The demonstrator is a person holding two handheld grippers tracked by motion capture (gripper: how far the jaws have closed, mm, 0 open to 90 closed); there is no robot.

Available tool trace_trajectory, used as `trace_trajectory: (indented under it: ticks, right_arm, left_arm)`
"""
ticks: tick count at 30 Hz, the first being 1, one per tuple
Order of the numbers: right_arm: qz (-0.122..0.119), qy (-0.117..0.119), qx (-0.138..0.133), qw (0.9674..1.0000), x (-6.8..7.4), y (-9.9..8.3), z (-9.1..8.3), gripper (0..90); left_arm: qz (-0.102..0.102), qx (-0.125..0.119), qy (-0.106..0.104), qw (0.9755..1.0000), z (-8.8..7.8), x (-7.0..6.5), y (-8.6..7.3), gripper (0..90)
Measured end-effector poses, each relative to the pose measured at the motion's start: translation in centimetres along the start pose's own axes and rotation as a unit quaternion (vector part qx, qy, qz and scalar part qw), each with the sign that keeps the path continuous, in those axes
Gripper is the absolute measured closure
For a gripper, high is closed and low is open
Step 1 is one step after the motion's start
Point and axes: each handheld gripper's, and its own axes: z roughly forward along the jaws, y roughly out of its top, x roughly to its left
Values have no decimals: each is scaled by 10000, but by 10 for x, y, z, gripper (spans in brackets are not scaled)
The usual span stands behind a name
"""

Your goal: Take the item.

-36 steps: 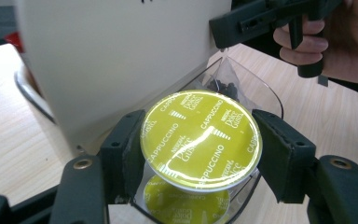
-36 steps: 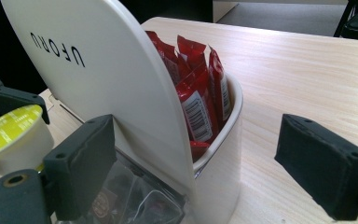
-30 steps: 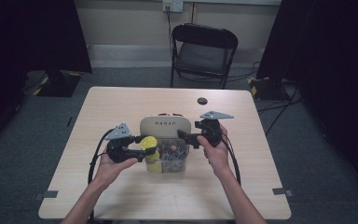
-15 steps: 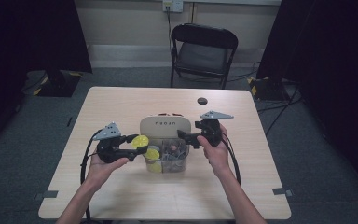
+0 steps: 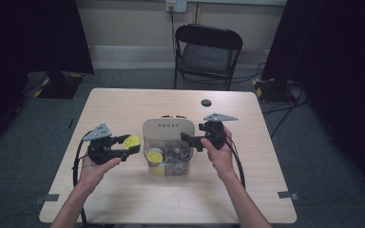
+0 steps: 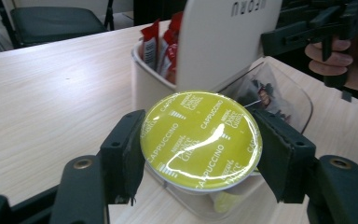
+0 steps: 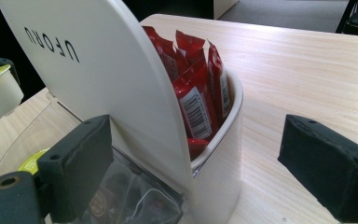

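Observation:
A yellow cappuccino capsule [image 6: 200, 140] sits foil side up between the pads of my left gripper [image 6: 200, 151], which is shut on it. In the high view that left gripper [image 5: 131, 146] holds the capsule [image 5: 132, 140] just left of the organiser [image 5: 168, 128]. The organiser has a white upright panel, a clear front bin [image 5: 173, 164] with another yellow capsule [image 5: 155, 155], and a back cup of red sachets [image 7: 200, 84]. My right gripper [image 7: 203, 163] has just been opening. It straddles the cup's corner, and its right pad stands apart from the wall.
A small black round object [image 5: 206, 102] lies near the far edge of the wooden table [image 5: 123, 199]. A black folding chair [image 5: 208, 47] stands behind the table. Cables trail from both grippers toward the near edge.
My left gripper has drawn away to the left from the organiser, carrying the yellow capsule. The right hand has stayed beside the organiser.

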Motion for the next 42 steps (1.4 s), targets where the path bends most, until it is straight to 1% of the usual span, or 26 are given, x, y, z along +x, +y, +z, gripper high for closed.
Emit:
trace_trajectory:
  ticks: [3,6,7,10,15,18,20,22,26,32,34,35,39,40,42]
  right_arm:
    - [-5,-5,16,10000,1,0,1,92]
    - [-6,-10,16,10000,1,0,1,92]
    - [-5,-11,16,10000,1,0,1,92]
    - [-1,-1,17,10000,0,0,1,92]
    - [-3,-10,17,10000,1,0,1,93]
    - [-3,-8,17,10000,1,0,0,93]
    - [-2,-5,17,10000,1,0,1,93]
    - [-5,-7,17,10000,1,0,0,93]
    - [-1,-2,17,10000,1,0,1,93]
    - [-4,-3,18,10000,1,0,1,93]
    - [-2,-1,19,10000,1,0,1,93]
    - [-4,-2,18,10000,1,0,1,93]
    - [-4,1,21,10000,1,0,1,93]
    - [-6,-1,20,10000,1,0,1,93]
    - [-11,-2,21,10000,0,0,0,93]
  left_arm:
    - [-6,44,45,10000,-2,5,-2,379]
    - [-57,48,103,9999,-4,10,-4,379]
    - [-38,75,121,9999,-5,12,-5,379]
    - [-99,61,175,9998,-8,17,-9,379]
    - [-177,120,298,9993,-9,27,-15,379]
    - [-190,197,375,9989,-10,34,-19,379]
    - [-236,221,449,9985,-11,38,-22,379]
    - [-278,249,476,9982,-10,41,-24,379]
    - [-260,405,558,9973,-9,49,-29,379]
    - [-404,496,606,9961,-8,61,-39,379]
    - [-467,488,549,9962,-8,66,-42,378]
    - [-490,527,590,9957,-7,67,-44,379]
    - [-527,613,619,9948,-3,72,-48,379]
    - [-508,675,637,9944,-1,73,-49,379]
    - [-551,714,646,9938,2,75,-51,379]
